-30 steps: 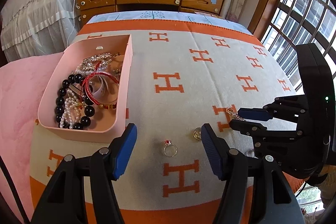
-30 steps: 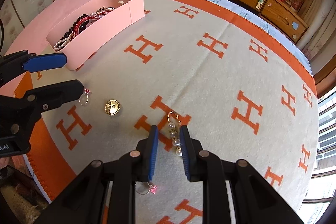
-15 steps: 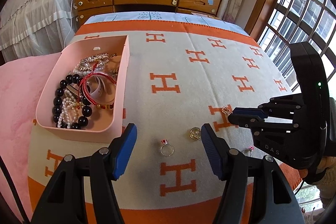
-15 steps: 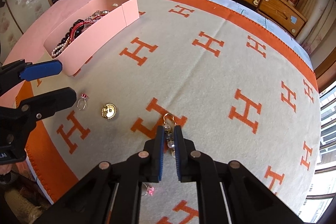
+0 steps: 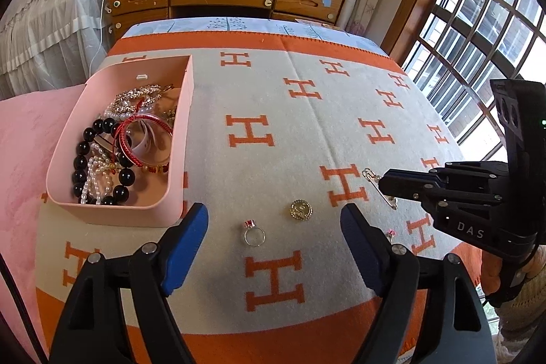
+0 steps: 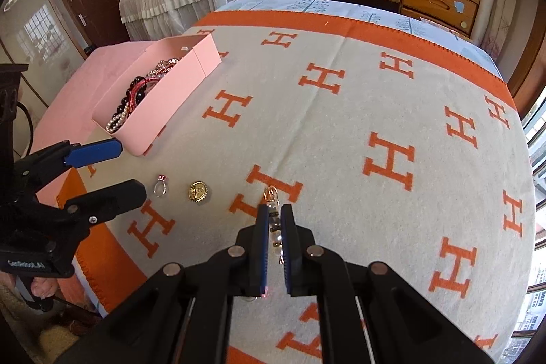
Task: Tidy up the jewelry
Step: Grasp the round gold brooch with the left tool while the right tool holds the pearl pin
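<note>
A: Right gripper (image 6: 273, 220) first — blue pads nearly together, clamped on the pearl earring (image 6: 275, 220). Its gold hook sticks out past the tips, beads run back between the pads, so the long axis lies along the fingers.

B: Lifted or on the blanket?

A: Can't tell for sure; in the left wrist view the earring (image 5: 379, 188) hangs slanted off the tips, so I'd guess just clear of the cloth.

B: Left gripper?

A: Left gripper (image 5: 274, 244) is wide apart, holding nothing, hovering at the near edge of the blanket (image 5: 307, 132). Between its pads, just ahead: the ring with a red stone (image 5: 254, 234). A bit beyond and to the right, the gold brooch (image 5: 300, 210). Another small pink-stone piece (image 5: 390, 232) peeks out by the right pad; too small to name.

B: And the target?

A: Pink tray (image 5: 112, 212), toward the left edge of the blanket, ahead-left of the left gripper, already full of bracelets and beads. From the right gripper the tray (image 6: 163, 111) is far forward-left, with ring (image 6: 161, 186) and brooch (image 6: 198, 191) in between.

B: So the key relation?

A: Earring goes diagonally left and away to reach the tray. Left gripper is much nearer the tray and the ring; the right has the longer carry across. Risk, my guess: earring swings or slips from a thin pinch.
</note>
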Action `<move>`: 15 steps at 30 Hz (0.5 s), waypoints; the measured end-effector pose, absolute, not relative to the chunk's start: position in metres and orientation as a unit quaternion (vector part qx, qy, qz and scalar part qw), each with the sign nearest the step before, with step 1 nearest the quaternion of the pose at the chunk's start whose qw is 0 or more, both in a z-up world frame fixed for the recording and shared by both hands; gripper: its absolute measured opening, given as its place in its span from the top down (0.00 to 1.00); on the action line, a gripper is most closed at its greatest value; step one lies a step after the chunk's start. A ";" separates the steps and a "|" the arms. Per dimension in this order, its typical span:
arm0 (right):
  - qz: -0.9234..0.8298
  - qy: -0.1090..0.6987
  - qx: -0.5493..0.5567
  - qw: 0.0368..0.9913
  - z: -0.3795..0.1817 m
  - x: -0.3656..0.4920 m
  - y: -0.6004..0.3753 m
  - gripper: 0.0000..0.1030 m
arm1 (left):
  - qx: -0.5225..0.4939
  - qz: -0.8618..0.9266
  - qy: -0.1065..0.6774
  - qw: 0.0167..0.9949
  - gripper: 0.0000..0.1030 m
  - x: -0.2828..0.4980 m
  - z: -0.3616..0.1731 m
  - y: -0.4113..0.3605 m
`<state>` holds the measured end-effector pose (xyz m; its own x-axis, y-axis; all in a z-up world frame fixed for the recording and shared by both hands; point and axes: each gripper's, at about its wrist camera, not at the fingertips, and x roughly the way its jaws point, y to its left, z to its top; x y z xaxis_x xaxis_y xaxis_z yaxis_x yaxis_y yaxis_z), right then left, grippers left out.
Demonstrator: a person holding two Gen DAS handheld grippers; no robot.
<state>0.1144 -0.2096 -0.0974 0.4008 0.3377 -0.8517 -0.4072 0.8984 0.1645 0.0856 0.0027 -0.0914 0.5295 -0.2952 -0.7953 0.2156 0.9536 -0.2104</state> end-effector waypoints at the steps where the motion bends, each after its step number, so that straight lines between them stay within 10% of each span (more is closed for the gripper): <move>1: 0.225 0.496 -0.028 0.838 -0.096 0.111 -0.212 0.94 | -0.042 -0.148 0.465 0.872 0.24 0.085 -0.092 0.001; 15: 0.238 0.488 0.077 0.836 -0.101 0.079 -0.255 0.94 | 0.019 -0.165 0.497 0.852 0.24 0.078 -0.117 -0.021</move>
